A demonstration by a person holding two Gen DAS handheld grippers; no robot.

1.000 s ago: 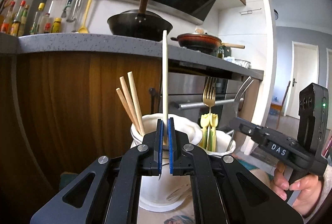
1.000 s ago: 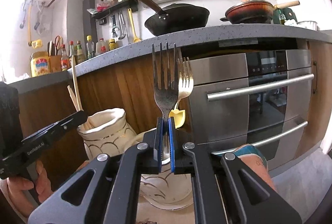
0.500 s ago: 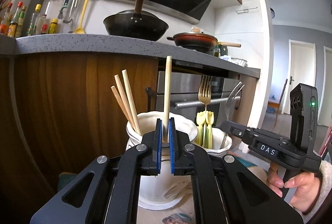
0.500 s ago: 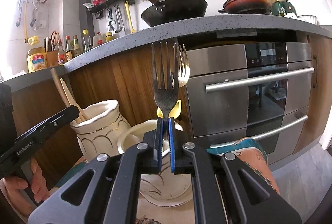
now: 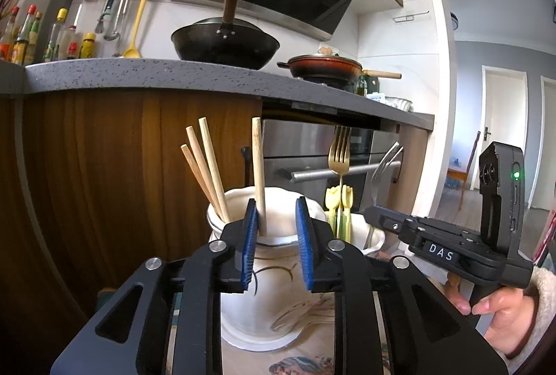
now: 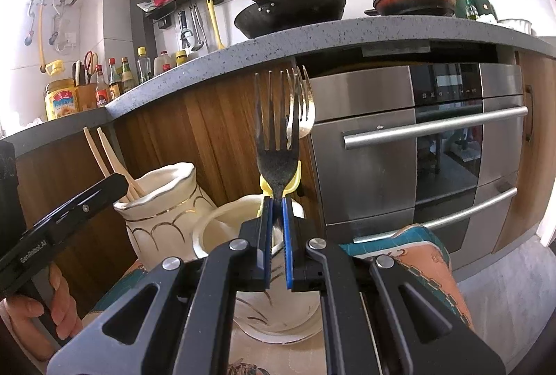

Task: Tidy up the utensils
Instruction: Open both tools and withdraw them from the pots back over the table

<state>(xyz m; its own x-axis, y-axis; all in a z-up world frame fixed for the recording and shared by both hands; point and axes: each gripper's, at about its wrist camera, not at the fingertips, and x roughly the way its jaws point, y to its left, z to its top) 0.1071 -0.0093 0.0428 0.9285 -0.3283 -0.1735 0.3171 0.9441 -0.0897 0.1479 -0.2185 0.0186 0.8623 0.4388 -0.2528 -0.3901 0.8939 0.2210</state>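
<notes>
Below the kitchen counter (image 5: pixel 173 76), your left gripper (image 5: pixel 276 236) has just been opening, freeing the chopstick (image 5: pixel 258 173) into its holder (image 5: pixel 278 271); your right gripper (image 6: pixel 276 236) clamps the fork (image 6: pixel 276 146) for its own holder (image 6: pixel 226 236).

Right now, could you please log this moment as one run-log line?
left gripper: just opened, chopstick loose in left jar | right gripper: shut on dark fork over right jar

Cream ceramic vase (image 5: pixel 264 298) with gold swirls, pale wooden chopsticks (image 5: pixel 205 166), gold fork (image 5: pixel 340 152), dark speckled fork (image 6: pixel 276 146), blue gripper pads (image 5: pixel 249 250)
</notes>
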